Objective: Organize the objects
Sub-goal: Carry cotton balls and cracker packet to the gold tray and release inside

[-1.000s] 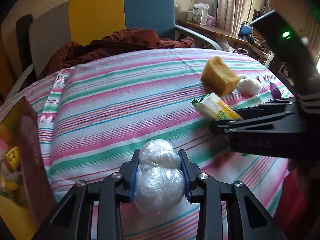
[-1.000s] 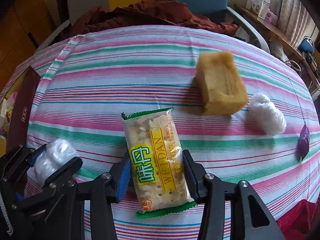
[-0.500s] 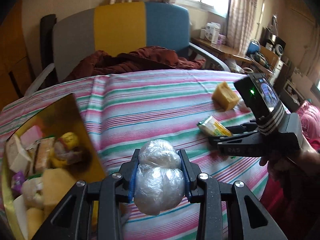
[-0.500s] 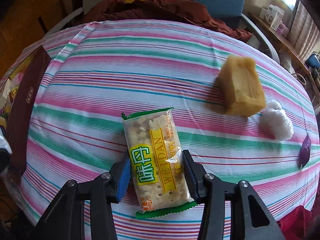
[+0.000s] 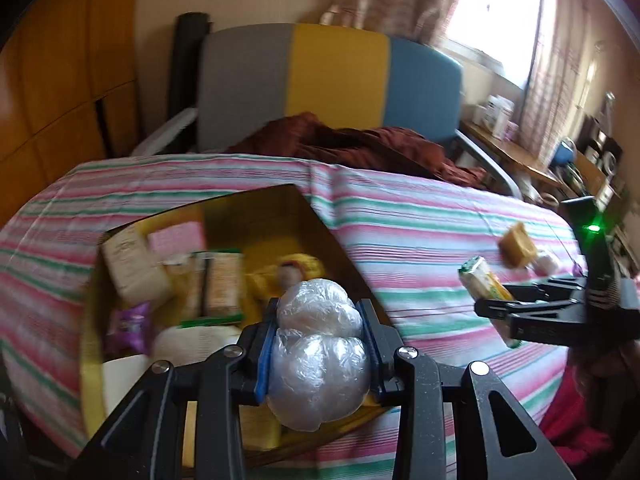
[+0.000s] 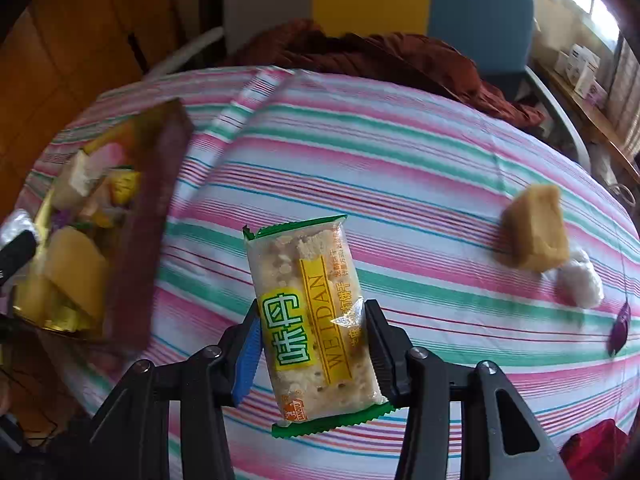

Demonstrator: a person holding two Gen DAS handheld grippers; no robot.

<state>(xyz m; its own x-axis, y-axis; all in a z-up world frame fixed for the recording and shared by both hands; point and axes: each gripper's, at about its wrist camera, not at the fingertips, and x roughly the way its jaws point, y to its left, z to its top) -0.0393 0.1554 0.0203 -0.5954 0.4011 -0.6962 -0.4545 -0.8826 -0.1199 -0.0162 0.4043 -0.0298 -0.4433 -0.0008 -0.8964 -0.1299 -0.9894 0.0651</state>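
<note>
Blurred by motion in the left wrist view: the contents of the gold box [image 5: 316,216], so most packets cannot be told apart. Hidden behind the plastic-wrapped ball [image 5: 320,344]: the box's near middle. Cut off by the lower edge: the cracker packet [image 6: 312,320]'s surroundings under the right tongs [image 6: 312,340]. Partly covered by the tan block [image 6: 536,236]: the small white bundle [image 6: 580,280]. Too small and edge-on to identify: the purple scrap [image 6: 619,328]. Smeared on the far desk: boxes [image 5: 498,114].

Behind the striped cloth [image 6: 400,152]: chair with grey, yellow and blue back panels [image 5: 332,80]. Dark red garment [image 5: 352,148] heaped on its seat. Curtained window [image 5: 500,20] at right; cluttered wooden side shelf [image 5: 516,152] beneath.
</note>
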